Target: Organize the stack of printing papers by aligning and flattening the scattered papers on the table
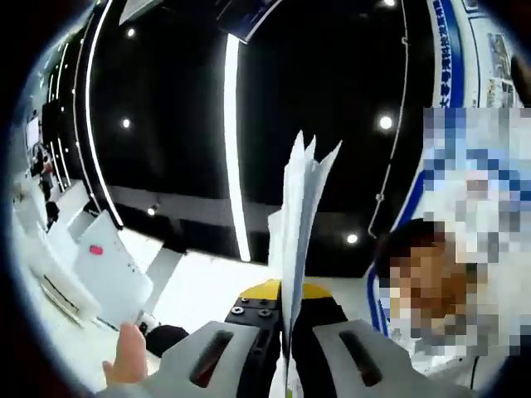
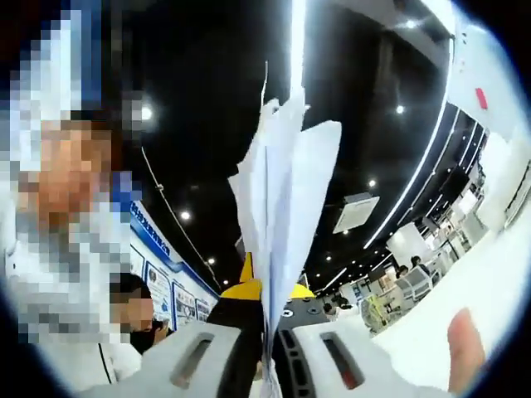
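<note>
A sheaf of white printing papers stands on edge between my left gripper's jaws, which are shut on it, the sheet tips fanning apart above. In the right gripper view the same kind of paper stack rises edge-on from my right gripper, also shut on it, with corners splayed at the top. Both views point up at a dark ceiling, so the table is hidden.
Long white light strips and spot lights cross the black ceiling. A person's thumb shows at lower left, a fingertip at lower right. People stand close by, and white partitions and display boards line the sides.
</note>
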The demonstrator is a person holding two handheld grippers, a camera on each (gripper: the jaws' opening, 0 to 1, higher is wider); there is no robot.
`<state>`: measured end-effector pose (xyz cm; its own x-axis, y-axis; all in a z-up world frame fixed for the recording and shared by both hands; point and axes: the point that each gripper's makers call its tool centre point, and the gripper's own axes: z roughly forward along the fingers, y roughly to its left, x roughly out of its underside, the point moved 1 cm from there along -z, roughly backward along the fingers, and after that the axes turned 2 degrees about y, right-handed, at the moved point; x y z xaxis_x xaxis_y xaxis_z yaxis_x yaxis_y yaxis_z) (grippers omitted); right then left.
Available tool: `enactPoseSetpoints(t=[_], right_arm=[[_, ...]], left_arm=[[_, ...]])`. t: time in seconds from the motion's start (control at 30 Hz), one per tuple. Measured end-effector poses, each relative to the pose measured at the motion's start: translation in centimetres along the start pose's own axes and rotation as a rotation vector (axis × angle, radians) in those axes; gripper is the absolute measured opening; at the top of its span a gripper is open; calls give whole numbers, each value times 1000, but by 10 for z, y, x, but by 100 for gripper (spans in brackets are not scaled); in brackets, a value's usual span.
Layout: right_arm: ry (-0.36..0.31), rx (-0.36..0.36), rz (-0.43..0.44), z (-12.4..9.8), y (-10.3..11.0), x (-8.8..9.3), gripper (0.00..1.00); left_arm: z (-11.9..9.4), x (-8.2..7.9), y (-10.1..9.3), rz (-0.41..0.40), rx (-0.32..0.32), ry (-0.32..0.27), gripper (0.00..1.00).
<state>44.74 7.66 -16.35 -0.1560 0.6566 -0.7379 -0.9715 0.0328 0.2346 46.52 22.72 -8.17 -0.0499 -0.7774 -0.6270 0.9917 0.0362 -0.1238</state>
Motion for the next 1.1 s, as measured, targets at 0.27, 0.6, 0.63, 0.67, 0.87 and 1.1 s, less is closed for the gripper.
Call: enactPoseSetpoints(t=[0.27, 0.6, 0.63, 0.67, 0.87, 1.1], right_arm=[[172, 54, -26, -35, -8, -11, 0], [448, 56, -75, -72, -9, -21, 0], [449, 55, -74, -74, -8, -22, 0], [455, 51, -72, -77, -9, -23, 0], [531, 40, -100, -94, -9, -17, 0], [604, 32, -111, -94, -9, -4, 0]], left_arm=[[-19, 27, 15, 116, -134, 195, 14], [-47, 69, 13, 122, -133, 525, 6], [-48, 72, 9, 91, -118, 528, 6], [-48, 76, 4, 101, -86, 547, 6], [-60, 100, -1, 292, -60, 715, 22], [-63, 113, -5, 216, -39, 823, 6]])
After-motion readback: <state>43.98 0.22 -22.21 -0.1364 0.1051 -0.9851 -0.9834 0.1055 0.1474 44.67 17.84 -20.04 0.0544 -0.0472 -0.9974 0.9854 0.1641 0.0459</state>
